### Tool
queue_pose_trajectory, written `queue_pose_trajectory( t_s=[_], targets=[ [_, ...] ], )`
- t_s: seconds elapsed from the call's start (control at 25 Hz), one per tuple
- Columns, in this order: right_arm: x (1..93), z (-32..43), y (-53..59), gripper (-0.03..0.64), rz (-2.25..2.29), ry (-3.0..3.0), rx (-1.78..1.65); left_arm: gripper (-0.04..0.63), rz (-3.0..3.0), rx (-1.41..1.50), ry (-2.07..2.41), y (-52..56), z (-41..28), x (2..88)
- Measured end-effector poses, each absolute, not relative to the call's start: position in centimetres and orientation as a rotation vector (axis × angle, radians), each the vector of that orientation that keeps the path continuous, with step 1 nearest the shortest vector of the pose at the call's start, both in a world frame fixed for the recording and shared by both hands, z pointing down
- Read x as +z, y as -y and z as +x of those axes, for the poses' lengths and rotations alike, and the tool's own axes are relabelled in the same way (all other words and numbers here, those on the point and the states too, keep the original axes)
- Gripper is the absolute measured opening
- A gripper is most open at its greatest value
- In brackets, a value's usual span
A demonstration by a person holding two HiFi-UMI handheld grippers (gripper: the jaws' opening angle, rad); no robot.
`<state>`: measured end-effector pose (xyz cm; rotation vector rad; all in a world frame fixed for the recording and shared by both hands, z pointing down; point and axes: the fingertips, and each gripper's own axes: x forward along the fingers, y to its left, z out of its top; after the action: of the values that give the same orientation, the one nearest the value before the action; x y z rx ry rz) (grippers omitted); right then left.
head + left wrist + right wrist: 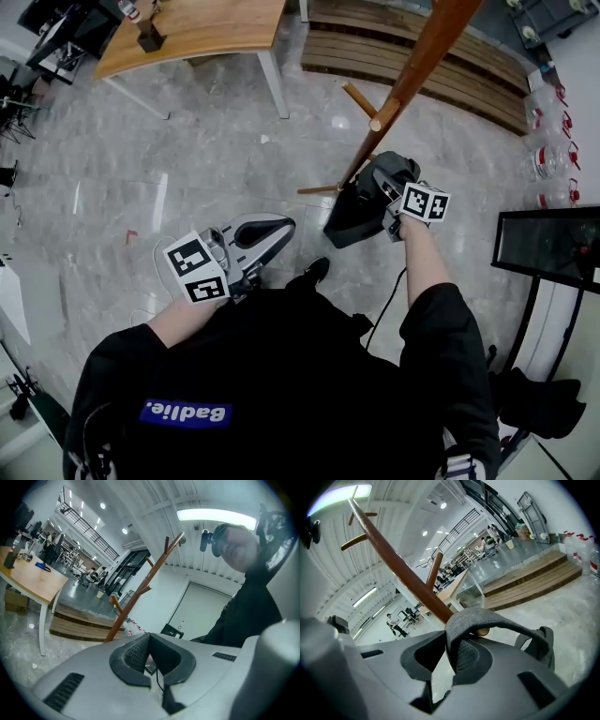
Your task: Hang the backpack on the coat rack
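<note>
On my head view the coat rack (424, 58) runs off the top edge, its foot's hidden behind the backpack (352, 217), and the far-left desk (206, 28) is cropped too.

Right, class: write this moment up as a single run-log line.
right gripper shut on backpack strap | strap at coat rack peg tip, hooked or not unclear | left gripper shut, empty
</note>
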<state>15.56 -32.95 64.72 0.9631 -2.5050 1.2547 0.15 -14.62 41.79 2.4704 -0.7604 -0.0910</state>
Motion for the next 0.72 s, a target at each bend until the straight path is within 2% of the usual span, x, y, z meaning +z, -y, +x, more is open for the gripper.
queue_pose_trajectory(
  t_s=[0.2, 0.32, 0.4, 0.48, 0.72],
  targets=[
    [66.0, 15.6, 33.1, 0.041, 0.992, 2.494, 1.25, -0.008, 2.444, -0.107, 0.767, 14.1, 0.1, 42.3],
    [66.1, 15.5, 33.2, 0.115, 1.009, 2.503, 1.265, -0.008, 2.443, -0.117, 0.761, 13.9, 0.3, 42.3],
    [66.3, 15.6, 33.2, 0.124, 1.029, 2.499, 1.29, -0.008, 2.446, -0.115, 0.755, 13.6, 0.4, 42.4],
    [67.0, 15.9, 33.0, 0.175, 1.053, 2.472, 1.324, -0.008, 2.448, -0.111, 0.751, 13.4, 0.5, 42.4],
    [68.5, 17.4, 32.2, 0.195, 1.181, 2.398, 1.254, -0.008, 2.467, -0.115, 0.719, 12.8, -0.3, 42.2]
  ],
)
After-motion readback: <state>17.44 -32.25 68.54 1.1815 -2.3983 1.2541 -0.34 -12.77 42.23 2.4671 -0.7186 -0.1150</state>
